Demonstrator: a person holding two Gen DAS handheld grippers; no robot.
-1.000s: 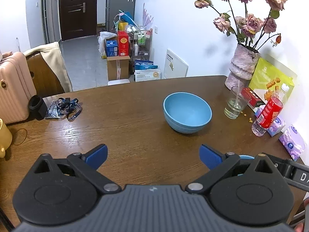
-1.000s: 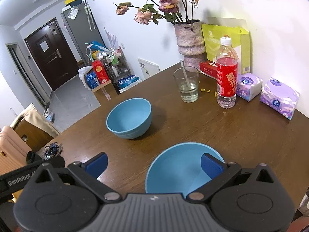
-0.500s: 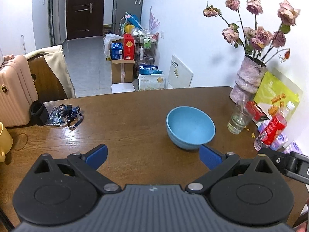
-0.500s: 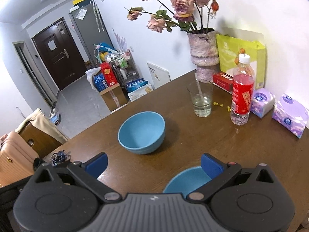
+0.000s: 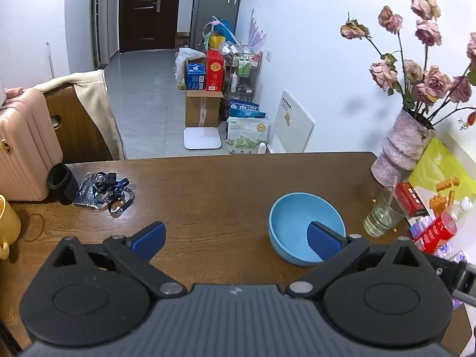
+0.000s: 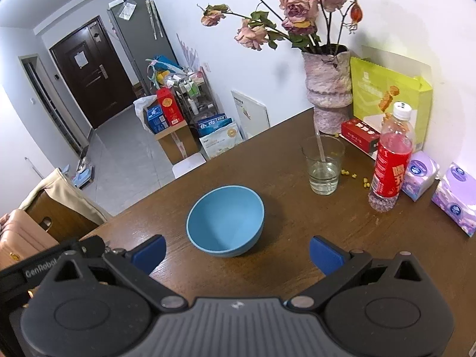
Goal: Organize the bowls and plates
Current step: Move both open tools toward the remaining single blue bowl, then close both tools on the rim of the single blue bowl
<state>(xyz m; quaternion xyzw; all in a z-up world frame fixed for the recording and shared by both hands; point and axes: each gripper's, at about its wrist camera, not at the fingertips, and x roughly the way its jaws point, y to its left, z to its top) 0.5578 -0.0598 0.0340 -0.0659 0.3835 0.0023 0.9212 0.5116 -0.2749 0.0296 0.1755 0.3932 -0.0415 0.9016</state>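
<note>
A light blue bowl (image 5: 300,223) stands upright on the brown wooden table (image 5: 214,184). In the left wrist view it is right of centre, with my right blue fingertip (image 5: 322,239) in front of it. My left gripper (image 5: 235,238) is open and empty above the table. In the right wrist view the same bowl (image 6: 224,220) sits just beyond my right gripper (image 6: 236,253), which is open and empty. The blue plate seen earlier is out of view.
A glass with a straw (image 6: 322,163), a red-labelled bottle (image 6: 391,160), tissue packs (image 6: 455,197), a vase of roses (image 6: 327,86) and a green box (image 6: 389,95) line the table's right side. A lanyard bundle (image 5: 102,190) and black cup (image 5: 61,183) lie far left.
Both grippers have risen and drawn back. The blue plate under the right gripper has dropped out of view, and the bowl now sits lower in both views.
</note>
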